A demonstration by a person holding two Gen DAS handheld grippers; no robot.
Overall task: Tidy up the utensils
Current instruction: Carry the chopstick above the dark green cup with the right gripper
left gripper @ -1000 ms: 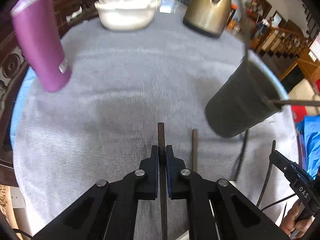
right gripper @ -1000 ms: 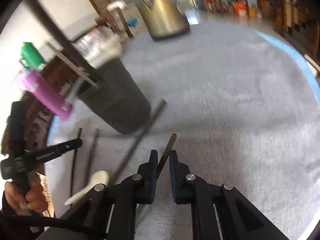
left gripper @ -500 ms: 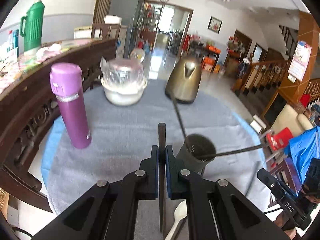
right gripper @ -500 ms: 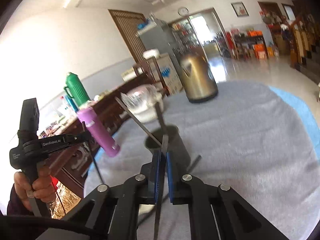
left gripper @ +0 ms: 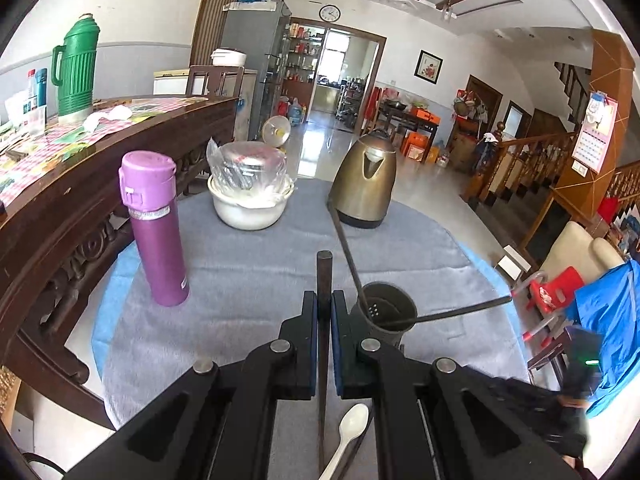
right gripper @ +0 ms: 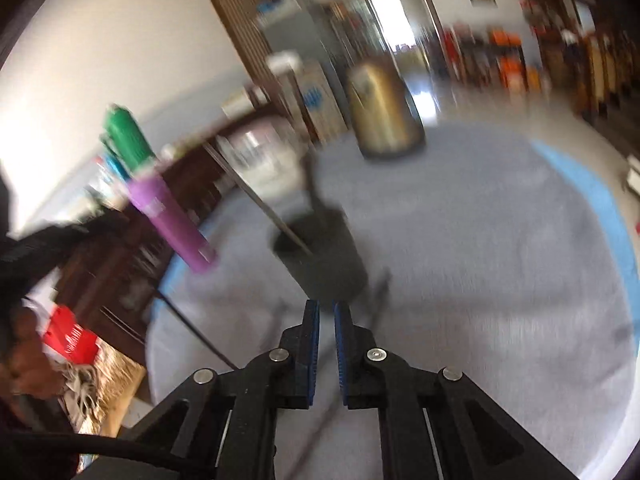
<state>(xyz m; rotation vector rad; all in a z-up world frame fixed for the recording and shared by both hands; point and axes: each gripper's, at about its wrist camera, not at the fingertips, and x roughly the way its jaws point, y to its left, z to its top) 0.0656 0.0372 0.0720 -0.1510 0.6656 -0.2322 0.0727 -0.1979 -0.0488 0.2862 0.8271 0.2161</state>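
Observation:
My left gripper [left gripper: 324, 296] is shut on a dark chopstick [left gripper: 324, 268], held in the air above the grey cloth. Just right of it stands the dark utensil holder [left gripper: 390, 312], with two thin utensils leaning out of it. A white spoon [left gripper: 352, 424] lies on the cloth below the jaws. In the blurred right wrist view, my right gripper [right gripper: 326, 306] hovers just in front of the holder [right gripper: 324, 256]. Its jaws are opening and only a narrow gap with nothing in it shows between the pads. A dark stick [right gripper: 380, 284] lies by the holder's base.
A purple flask [left gripper: 156, 232], a white bowl [left gripper: 248, 208] under plastic wrap and a brass kettle [left gripper: 366, 178] stand on the round table [left gripper: 460, 252]. A carved wooden sideboard [left gripper: 60, 200] flanks its left side. A person's hand [right gripper: 24, 344] holds the left gripper.
Both grippers rose from the cloth, the left still holding its chopstick. The right gripper carried a chopstick over the holder, and its jaws now hold nothing.

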